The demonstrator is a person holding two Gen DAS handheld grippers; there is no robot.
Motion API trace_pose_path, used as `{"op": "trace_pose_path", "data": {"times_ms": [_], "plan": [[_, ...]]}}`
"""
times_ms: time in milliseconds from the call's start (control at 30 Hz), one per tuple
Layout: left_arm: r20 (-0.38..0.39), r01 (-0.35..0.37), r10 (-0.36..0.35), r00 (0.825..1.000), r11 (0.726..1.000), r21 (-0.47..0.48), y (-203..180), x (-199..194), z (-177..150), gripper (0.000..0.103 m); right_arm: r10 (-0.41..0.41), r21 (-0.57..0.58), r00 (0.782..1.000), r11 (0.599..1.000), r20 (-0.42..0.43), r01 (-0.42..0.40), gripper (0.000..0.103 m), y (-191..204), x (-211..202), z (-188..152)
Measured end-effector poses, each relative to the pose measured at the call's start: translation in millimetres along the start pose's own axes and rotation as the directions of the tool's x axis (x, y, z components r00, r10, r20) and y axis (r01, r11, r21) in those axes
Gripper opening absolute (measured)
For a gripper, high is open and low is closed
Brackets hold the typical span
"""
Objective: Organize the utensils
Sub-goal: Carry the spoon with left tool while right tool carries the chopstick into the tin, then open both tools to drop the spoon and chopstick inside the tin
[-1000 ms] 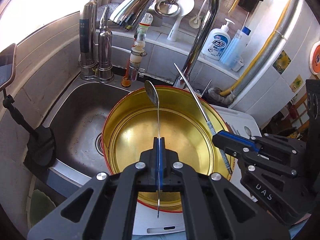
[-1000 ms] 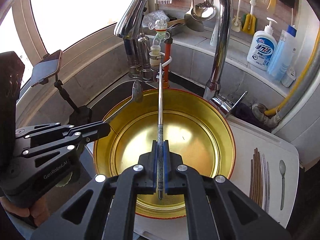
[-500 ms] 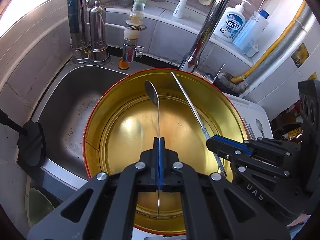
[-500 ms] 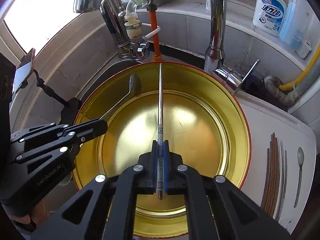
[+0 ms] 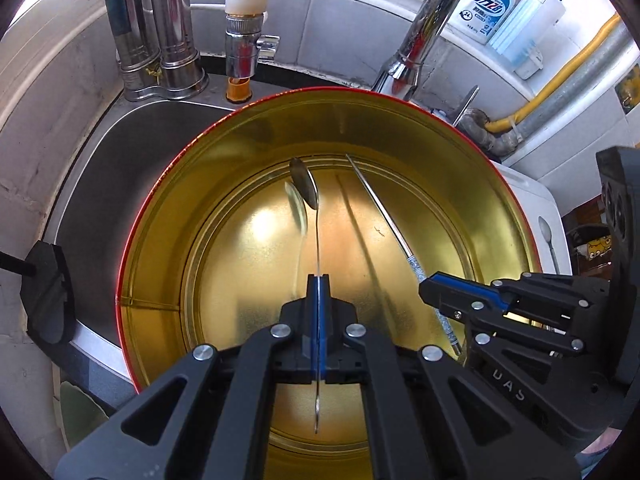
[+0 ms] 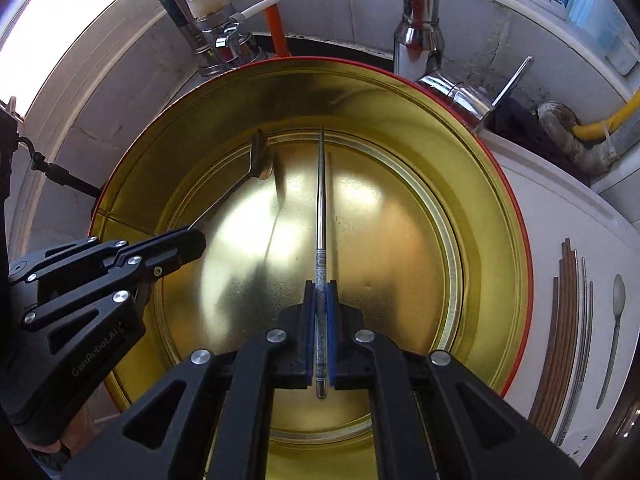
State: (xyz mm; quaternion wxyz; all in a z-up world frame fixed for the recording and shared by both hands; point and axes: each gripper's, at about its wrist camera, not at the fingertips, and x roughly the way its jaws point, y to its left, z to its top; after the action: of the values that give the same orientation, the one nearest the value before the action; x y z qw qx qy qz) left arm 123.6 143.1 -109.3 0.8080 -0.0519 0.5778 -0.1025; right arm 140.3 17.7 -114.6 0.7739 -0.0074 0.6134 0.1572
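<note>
A round gold tin (image 5: 160, 240) with a red rim sits over the sink; it also shows in the right wrist view (image 6: 496, 240). My left gripper (image 5: 319, 280) is shut on a thin metal spoon (image 5: 305, 188), held inside the tin with its bowl near the tin's floor. My right gripper (image 6: 321, 285) is shut on a metal chopstick (image 6: 320, 200), which also points down into the tin. The left gripper (image 6: 188, 240) with its spoon (image 6: 260, 160) shows in the right wrist view, and the right gripper (image 5: 434, 286) with its chopstick (image 5: 380, 204) shows in the left wrist view.
On the white board (image 6: 560, 216) to the right lie wooden chopsticks (image 6: 558, 340), metal chopsticks (image 6: 585, 320) and a second spoon (image 6: 614, 320). A tall faucet (image 6: 418, 20), water filter taps (image 5: 160, 28) and soap bottles (image 5: 490, 0) stand behind. The sink basin (image 5: 108, 184) lies left.
Both grippers have moved down and forward into the tin, carrying the spoon and the chopstick closer to its floor. Both stay shut.
</note>
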Motion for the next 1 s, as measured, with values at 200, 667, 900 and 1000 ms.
{"op": "trace_pose_path", "data": {"times_ms": [200, 667, 900, 1000], "plan": [[-0.038, -0.038, 0.039, 0.999, 0.998, 0.041, -0.6, 10.6, -0.3, 0.001, 0.001, 0.022, 0.999, 1.000, -0.036, -0.001, 0.006, -7.9, 14.0, 9.6], [-0.089, -0.149, 0.158, 0.983, 0.984, 0.099, -6.7, 28.9, -6.0, 0.013, 0.048, 0.000, 0.998, 0.999, -0.050, -0.048, 0.011, -6.3, 20.9, 23.8], [-0.061, -0.158, 0.167, 0.984, 0.979, 0.127, -11.5, 21.8, -9.1, 0.060, 0.035, 0.010, 0.999, 0.999, 0.020, -0.035, 0.056, -5.9, 8.4, 24.3], [-0.055, -0.158, 0.166, 0.985, 0.979, 0.126, -12.3, 18.7, -9.2, 0.060, 0.037, 0.007, 0.999, 0.999, 0.019, -0.037, 0.056, -4.5, 7.4, 23.5]]}}
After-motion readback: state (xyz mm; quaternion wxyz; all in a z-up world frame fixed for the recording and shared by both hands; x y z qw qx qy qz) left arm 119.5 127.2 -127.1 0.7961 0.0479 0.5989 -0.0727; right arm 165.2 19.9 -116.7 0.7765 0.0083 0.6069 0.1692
